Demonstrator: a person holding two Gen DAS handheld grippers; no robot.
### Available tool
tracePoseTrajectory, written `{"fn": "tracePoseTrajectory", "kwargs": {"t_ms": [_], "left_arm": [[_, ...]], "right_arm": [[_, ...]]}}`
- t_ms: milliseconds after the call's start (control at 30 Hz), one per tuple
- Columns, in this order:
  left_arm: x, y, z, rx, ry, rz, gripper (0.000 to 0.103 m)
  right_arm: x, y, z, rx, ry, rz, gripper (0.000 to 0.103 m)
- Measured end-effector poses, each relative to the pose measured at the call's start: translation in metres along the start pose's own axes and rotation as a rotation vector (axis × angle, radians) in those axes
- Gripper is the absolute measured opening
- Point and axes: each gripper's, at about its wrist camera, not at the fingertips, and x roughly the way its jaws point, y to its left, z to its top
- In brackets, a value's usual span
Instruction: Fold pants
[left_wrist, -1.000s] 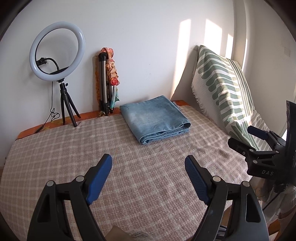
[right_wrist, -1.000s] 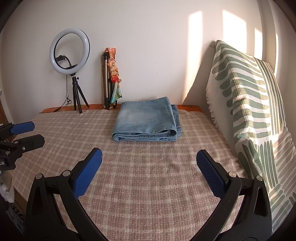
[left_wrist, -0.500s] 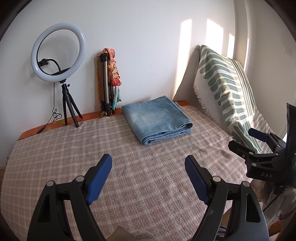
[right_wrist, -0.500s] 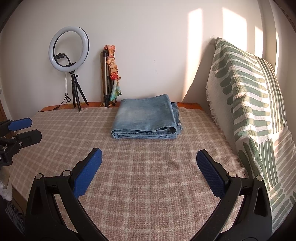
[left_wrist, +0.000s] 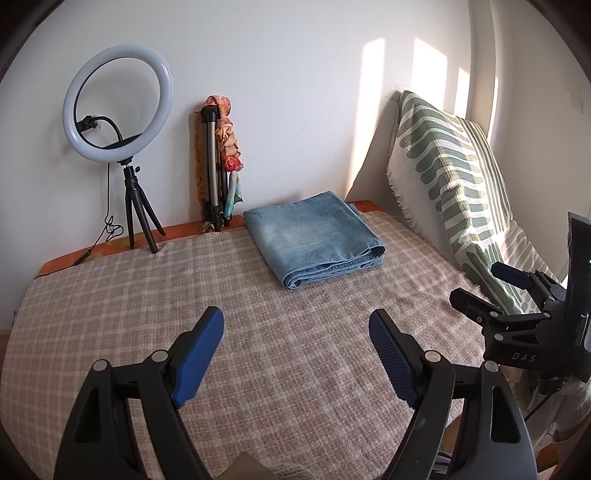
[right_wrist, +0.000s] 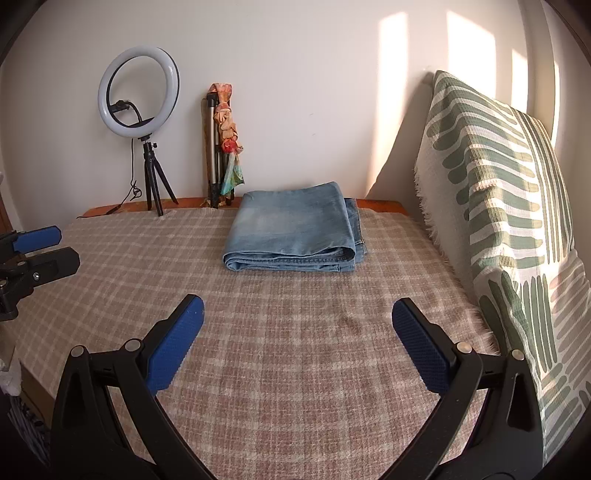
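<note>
At the checked blanket's (right_wrist: 295, 369) far edge, folded pants (right_wrist: 291, 229); left gripper (left_wrist: 295, 332) and right gripper (right_wrist: 297, 317) wide, empty, well short

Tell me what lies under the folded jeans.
The folded jeans rest on the checked blanket, near its far edge. The patch of blanket directly beneath is covered; nothing else shows there.

Blue denim pants (right_wrist: 291, 225) lie folded flat on the checked blanket (right_wrist: 295, 350).
</note>
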Motion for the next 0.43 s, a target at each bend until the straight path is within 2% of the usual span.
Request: {"fn": "tracePoseTrajectory", "kwargs": {"t_ms": [333, 433], "left_arm": [[-0.0002, 0.0001, 0.0003, -0.001, -0.002, 0.004, 0.08], [-0.004, -0.0007, -0.001, 0.004, -0.034, 0.014, 0.08]], "right_arm": [[0.0041, 0.0018, -0.0027, -0.002, 0.007, 0.006, 0.103], [0.0069, 0.0032, -0.0033, -0.002, 0.011, 0.002, 0.103]]}}
